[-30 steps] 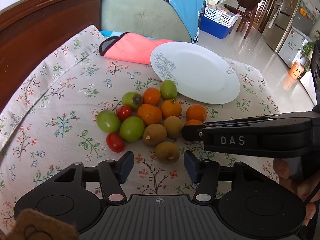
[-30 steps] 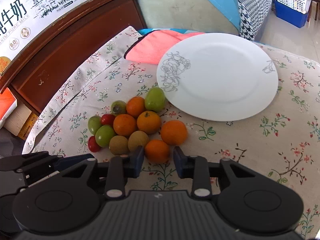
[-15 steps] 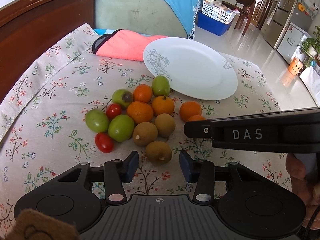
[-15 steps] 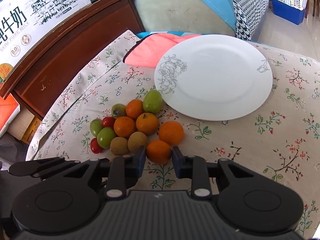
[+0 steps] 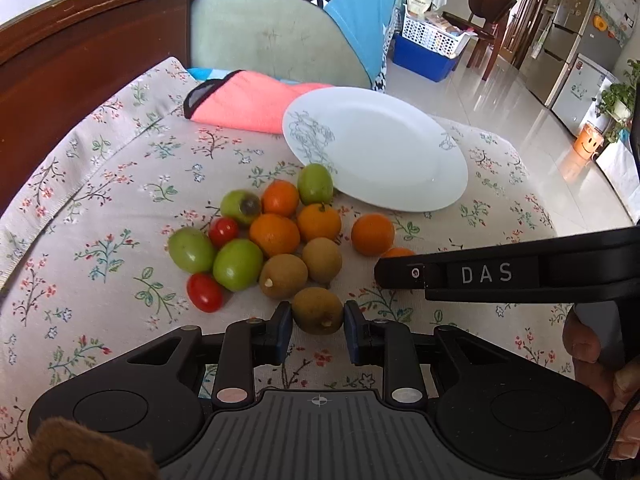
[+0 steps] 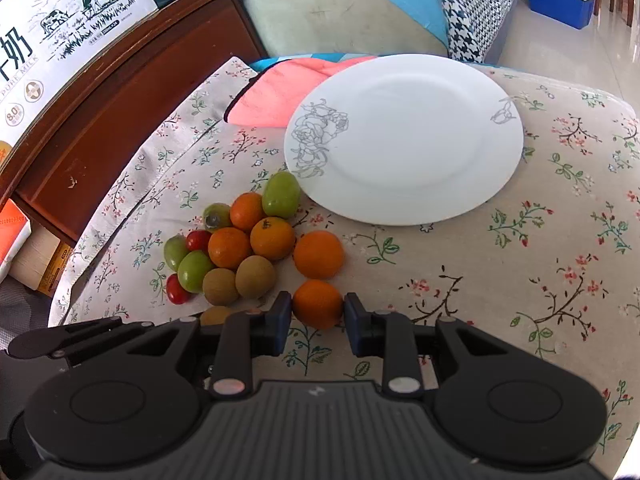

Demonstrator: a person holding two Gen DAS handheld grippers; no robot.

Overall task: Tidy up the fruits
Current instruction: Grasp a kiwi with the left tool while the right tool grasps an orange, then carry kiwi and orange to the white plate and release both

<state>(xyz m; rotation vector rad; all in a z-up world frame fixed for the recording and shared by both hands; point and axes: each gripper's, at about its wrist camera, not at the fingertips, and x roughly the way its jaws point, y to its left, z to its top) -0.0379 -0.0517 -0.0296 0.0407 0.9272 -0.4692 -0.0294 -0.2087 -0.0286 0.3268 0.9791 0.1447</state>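
Note:
A heap of small fruits lies on the flowered tablecloth: oranges, green plums, brown kiwis and red cherry tomatoes. My left gripper [image 5: 317, 326] has its pads against both sides of the nearest brown kiwi [image 5: 317, 310], which rests on the cloth. My right gripper [image 6: 317, 317] has its pads against both sides of the nearest orange [image 6: 317, 303], also on the cloth. An empty white plate [image 6: 404, 140] with a grey flower print lies behind the heap; it also shows in the left wrist view [image 5: 376, 156].
A pink cloth [image 5: 248, 104] lies behind the plate at the table's far edge. A dark wooden headboard [image 6: 100, 92] runs along the left. The right gripper's body [image 5: 512, 272] crosses the left wrist view at right. The cloth right of the heap is bare [image 6: 520, 280].
Both grippers have moved forward and down to the heap and narrowed; the left now brackets the kiwi, the right the orange.

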